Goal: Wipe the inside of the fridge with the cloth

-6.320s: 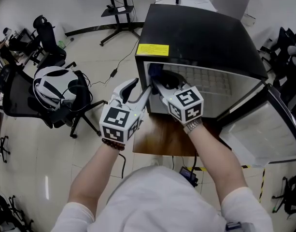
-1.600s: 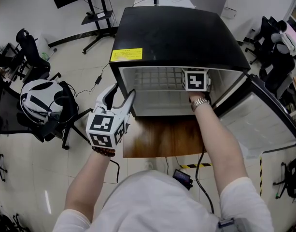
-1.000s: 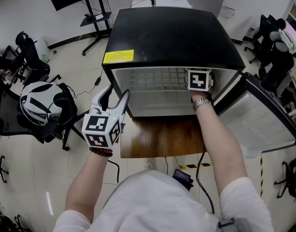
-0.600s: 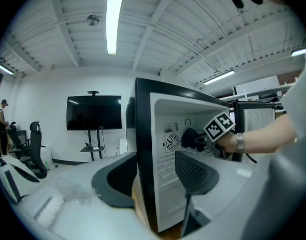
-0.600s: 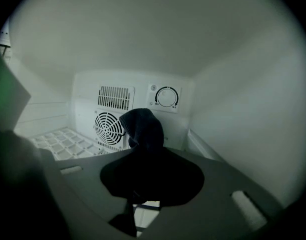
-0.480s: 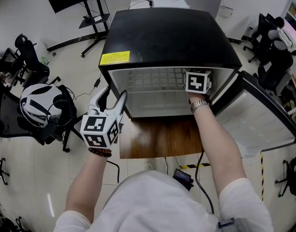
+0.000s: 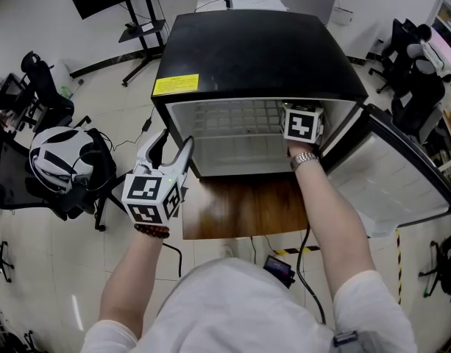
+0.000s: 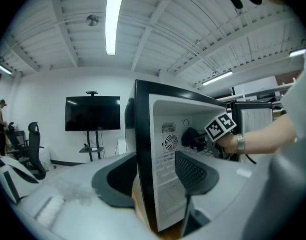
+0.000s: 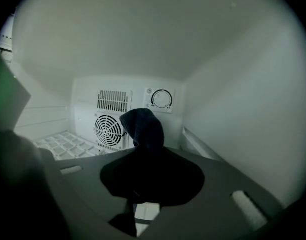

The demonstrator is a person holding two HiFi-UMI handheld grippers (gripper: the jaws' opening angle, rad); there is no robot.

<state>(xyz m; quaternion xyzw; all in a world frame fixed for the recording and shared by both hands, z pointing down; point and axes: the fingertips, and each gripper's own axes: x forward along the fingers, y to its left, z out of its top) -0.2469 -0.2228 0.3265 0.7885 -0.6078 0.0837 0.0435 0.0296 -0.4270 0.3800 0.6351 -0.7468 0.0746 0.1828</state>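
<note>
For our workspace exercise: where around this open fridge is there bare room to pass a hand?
Free: the wire shelf left of the right gripper, and the wooden tabletop in front. Crowded: the right side of the fridge, where that gripper clamps the cloth.

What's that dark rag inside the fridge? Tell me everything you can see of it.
The cloth is dark, almost black, soft-looking fabric. It is bunched, its top folded over into a rounded hump. The right gripper holds its lower end, fingers shut on it. It stands upright inside the fridge, in front of the round fan grille on the back wall. Whether it touches a wall cannot be told.
</note>
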